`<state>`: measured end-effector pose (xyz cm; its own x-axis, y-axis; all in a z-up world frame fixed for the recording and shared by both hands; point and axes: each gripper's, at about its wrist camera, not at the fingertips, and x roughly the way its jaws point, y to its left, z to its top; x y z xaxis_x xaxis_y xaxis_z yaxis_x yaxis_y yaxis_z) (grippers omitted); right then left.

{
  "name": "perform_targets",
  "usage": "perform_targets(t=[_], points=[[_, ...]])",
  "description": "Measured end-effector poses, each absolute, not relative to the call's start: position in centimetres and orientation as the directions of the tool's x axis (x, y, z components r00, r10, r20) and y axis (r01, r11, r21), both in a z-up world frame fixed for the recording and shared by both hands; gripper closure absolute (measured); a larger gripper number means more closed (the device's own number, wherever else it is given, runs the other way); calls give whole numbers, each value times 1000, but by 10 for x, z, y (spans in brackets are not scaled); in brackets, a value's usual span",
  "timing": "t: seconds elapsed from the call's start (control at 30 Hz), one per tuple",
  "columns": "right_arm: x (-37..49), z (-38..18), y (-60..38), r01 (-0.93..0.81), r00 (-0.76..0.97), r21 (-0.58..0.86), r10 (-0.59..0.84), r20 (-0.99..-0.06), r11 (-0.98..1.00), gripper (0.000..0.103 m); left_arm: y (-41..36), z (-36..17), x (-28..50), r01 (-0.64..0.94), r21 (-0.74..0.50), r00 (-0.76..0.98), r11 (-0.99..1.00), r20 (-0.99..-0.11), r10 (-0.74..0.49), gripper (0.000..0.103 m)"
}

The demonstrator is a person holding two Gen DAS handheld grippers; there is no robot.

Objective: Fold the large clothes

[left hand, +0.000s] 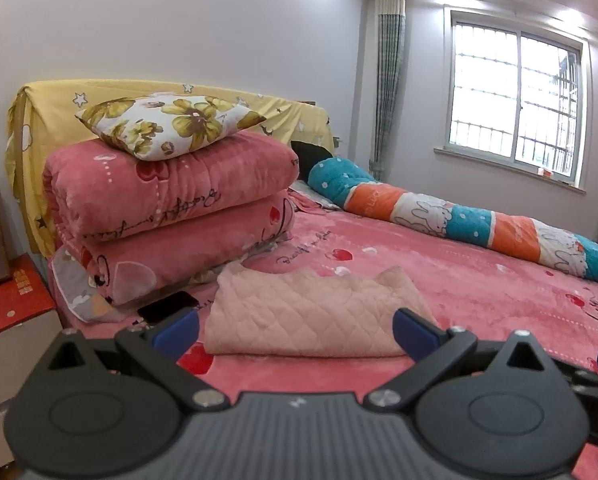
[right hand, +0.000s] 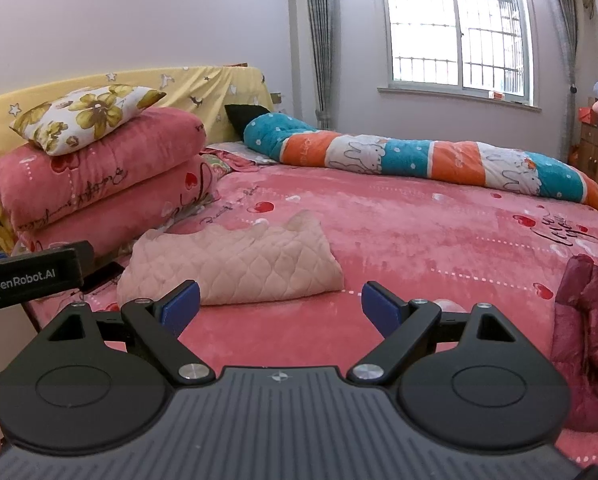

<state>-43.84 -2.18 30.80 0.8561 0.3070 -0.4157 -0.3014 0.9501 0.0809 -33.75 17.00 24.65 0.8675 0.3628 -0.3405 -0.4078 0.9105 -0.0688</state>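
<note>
Pink bed [right hand: 419, 240] holds folded quilted garment [left hand: 311, 312] just beyond both spread grippers

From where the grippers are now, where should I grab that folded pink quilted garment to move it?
Probably the near folded edge of the pink quilted garment, from the front. It lies flat with its thick, rounded fold facing both open grippers, the left gripper and right gripper.

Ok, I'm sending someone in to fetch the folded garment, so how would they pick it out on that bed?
Start at the bed's pink fleece cover and look toward the stack of folded pink quilts by the headboard. Just in front of that stack lies the folded garment. It alone is pale peach with diamond quilting, plain and unprinted, unlike the heart-patterned pink around it.
</note>
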Motion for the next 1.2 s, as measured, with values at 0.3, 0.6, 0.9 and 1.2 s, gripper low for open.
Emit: perform_targets(t=[0.3, 0.6, 0.9, 1.2], points=[[-439, 306, -25, -304, 847, 78, 307, -435, 949, 0, 172, 246, -335, -413, -65, 864, 909, -344, 368, 1], [-438, 307, -23, -307, 844, 75, 308, -439, 949, 0, 171, 245, -334, -422, -56, 859, 905, -344, 379, 1], [-437, 306, -21, -311, 842, 68, 308, -443, 948, 0, 170, 245, -334, -422, -56, 859, 905, -344, 379, 1], [-435, 305, -23, -311, 841, 70, 309, -445, 948, 0, 171, 243, -332, -422, -53, 859, 905, -343, 380, 1]])
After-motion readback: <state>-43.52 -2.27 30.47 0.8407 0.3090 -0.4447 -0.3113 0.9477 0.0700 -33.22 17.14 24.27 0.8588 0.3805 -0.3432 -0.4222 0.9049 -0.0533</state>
